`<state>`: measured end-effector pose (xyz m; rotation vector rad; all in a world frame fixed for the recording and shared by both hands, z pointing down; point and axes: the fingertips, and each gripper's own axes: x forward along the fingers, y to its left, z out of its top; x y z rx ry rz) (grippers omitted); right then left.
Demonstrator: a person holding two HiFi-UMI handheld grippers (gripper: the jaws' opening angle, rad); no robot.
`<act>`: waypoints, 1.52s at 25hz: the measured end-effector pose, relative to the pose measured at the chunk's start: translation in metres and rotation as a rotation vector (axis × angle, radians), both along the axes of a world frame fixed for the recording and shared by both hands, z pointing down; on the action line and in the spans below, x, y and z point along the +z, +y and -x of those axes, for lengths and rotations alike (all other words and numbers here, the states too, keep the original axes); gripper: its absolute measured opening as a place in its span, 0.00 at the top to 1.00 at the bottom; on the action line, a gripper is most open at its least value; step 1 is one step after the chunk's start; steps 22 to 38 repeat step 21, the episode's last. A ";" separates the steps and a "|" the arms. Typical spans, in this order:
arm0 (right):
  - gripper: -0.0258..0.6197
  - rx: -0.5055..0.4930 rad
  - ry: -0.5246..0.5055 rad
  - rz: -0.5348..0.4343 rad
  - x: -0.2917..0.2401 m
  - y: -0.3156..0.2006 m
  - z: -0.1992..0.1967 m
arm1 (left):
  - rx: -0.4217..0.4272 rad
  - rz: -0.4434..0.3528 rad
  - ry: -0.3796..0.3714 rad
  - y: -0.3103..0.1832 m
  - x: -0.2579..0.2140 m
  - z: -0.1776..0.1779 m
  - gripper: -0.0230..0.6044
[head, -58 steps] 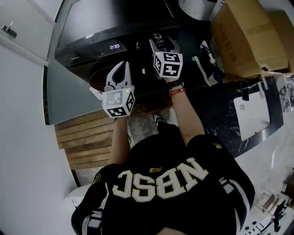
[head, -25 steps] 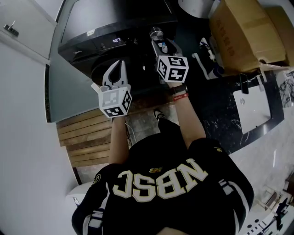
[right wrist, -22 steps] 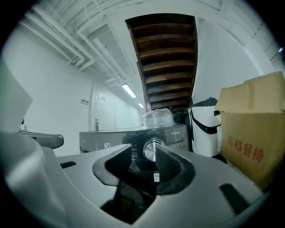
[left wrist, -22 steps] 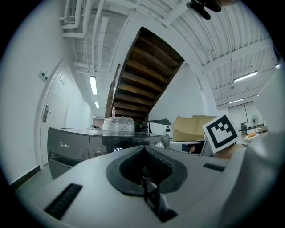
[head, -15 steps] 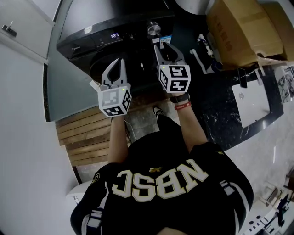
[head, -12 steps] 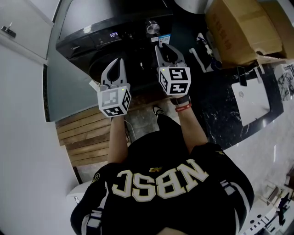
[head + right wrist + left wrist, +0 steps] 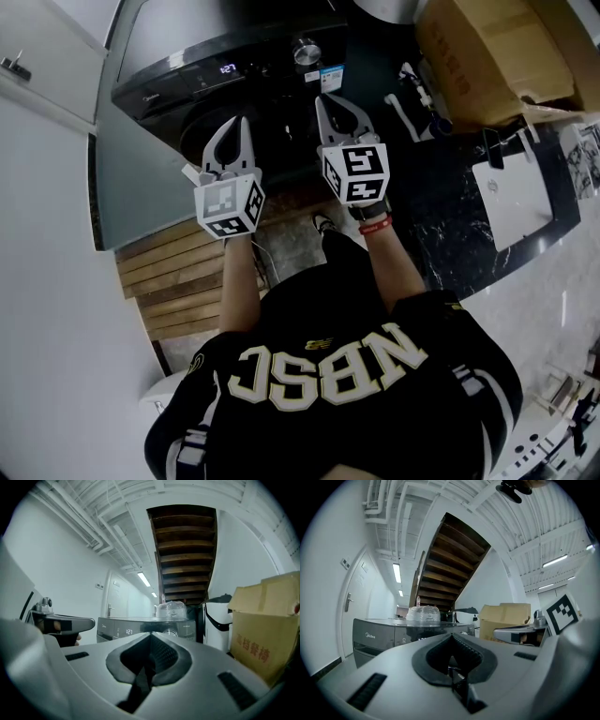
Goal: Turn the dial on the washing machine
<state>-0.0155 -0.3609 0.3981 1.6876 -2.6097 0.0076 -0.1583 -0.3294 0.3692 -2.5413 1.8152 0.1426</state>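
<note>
The dark washing machine (image 7: pixel 234 37) stands at the top of the head view, with a silver dial (image 7: pixel 307 52) on its control panel beside a lit display (image 7: pixel 228 68). My right gripper (image 7: pixel 324 99) hangs a short way in front of the dial, apart from it, jaws shut on nothing. In the right gripper view the dial (image 7: pixel 171 632) shows just beyond the closed right gripper (image 7: pixel 150 634). My left gripper (image 7: pixel 243 123) is held level before the machine's round door, also shut and empty. In the left gripper view that gripper (image 7: pixel 451 635) points at the washing machine (image 7: pixel 379 634).
A large cardboard box (image 7: pixel 487 47) sits right of the machine, with a white bin (image 7: pixel 218 620) between them. A black marble counter (image 7: pixel 450 234) carries a white laptop (image 7: pixel 511 202). A wooden slat mat (image 7: pixel 178 281) lies on the floor. A white door (image 7: pixel 47 56) stands at left.
My right gripper has drawn back from the dial toward me and its jaws have closed. The display's number changed earlier. My left gripper has barely moved.
</note>
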 end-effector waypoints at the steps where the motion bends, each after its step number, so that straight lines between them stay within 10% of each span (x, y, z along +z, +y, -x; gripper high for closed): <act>1: 0.94 0.000 -0.001 -0.004 -0.001 0.001 0.000 | 0.000 0.000 -0.001 0.000 0.000 0.000 0.94; 38: 0.94 -0.030 -0.005 0.020 0.010 -0.029 -0.002 | -0.027 0.011 -0.005 -0.028 0.013 0.000 0.94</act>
